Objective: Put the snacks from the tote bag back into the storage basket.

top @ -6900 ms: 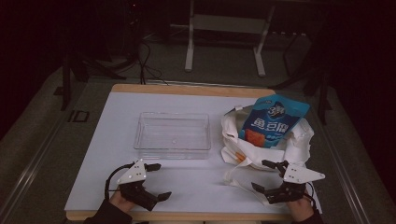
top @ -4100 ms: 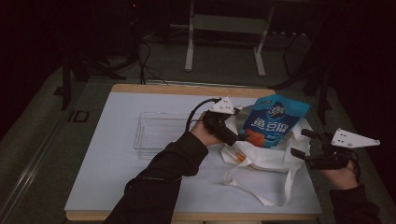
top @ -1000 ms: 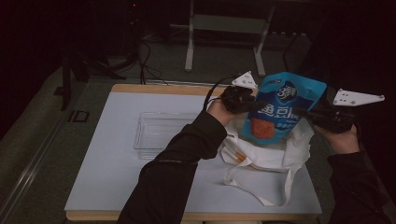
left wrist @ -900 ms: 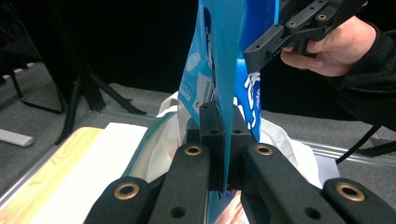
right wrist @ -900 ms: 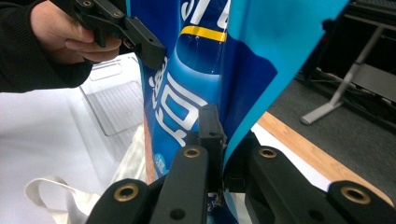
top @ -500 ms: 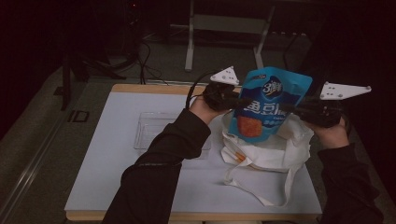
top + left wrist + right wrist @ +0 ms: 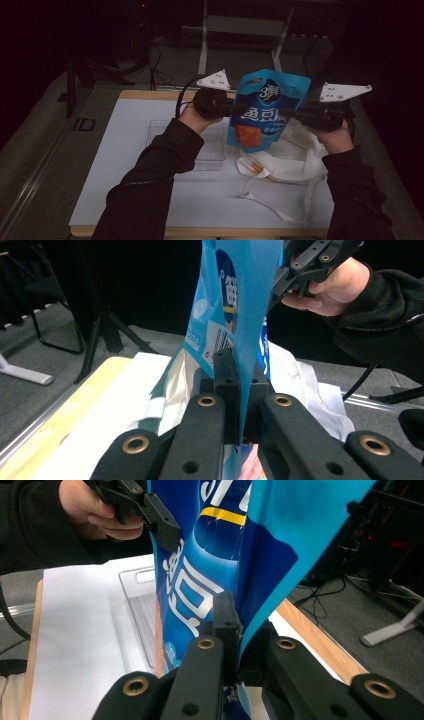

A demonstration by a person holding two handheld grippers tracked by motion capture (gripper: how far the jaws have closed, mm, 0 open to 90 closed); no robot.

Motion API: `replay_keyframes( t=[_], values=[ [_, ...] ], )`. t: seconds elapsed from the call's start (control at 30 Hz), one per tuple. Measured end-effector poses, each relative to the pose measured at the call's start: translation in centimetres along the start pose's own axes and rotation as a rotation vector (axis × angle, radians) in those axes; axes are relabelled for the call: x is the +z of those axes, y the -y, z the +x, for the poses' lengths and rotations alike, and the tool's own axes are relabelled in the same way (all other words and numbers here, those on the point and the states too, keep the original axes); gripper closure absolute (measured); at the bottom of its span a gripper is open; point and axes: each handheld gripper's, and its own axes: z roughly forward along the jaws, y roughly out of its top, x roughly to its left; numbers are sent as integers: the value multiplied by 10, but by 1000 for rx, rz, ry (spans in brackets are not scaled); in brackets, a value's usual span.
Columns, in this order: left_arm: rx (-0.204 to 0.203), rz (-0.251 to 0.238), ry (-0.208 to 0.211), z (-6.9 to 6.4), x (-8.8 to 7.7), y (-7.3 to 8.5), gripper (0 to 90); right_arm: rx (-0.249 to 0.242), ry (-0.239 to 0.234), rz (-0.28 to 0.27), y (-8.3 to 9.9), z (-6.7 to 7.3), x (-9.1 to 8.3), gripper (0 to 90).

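Up close on our side of the table (image 7: pixel 150 200) we've got both sleeves coming in, w/ the white tote bag (image 7: pixel 280 165) lying crumpled on the right half. Left hand-held gripper (image 7: pixel 239 107) is pinching the left edge of the blue snack bag (image 7: pixel 267 110), right hand-held gripper (image 7: pixel 292 114) pinching its right edge, jaws pressed tight on the foil on both sides. So the bag hangs upright in the air btwn them, above the tote, not touching the table. Clear plastic tray (image 7: pixel 210 150) sits just left of it, a bit further back. Beyond that it's dark floor, cables, some stand legs.
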Motion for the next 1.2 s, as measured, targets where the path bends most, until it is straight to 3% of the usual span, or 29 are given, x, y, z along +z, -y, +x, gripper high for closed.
replay_keyframes(
  t=[0.23, 0.3, 0.37, 0.7, 1.2],
  values=[
    [-6, -6, -31, 2, -27, 9, 900, -28, -30, 6, -14, 7, 22, 889],
    [-6, -6, -31, 2, -27, 9, 900, -27, -36, 5, -16, 8, 25, 889],
    [-4, -2, -33, 3, -42, 14, 900, -36, -54, 5, -21, 11, 34, 889],
    [-9, 4, -57, 8, -77, 24, 900, -67, -97, 3, -38, 21, 64, 888],
    [-16, 31, -84, 13, -119, 42, 900, -91, -155, 12, -54, 38, 107, 888]
  ],
)
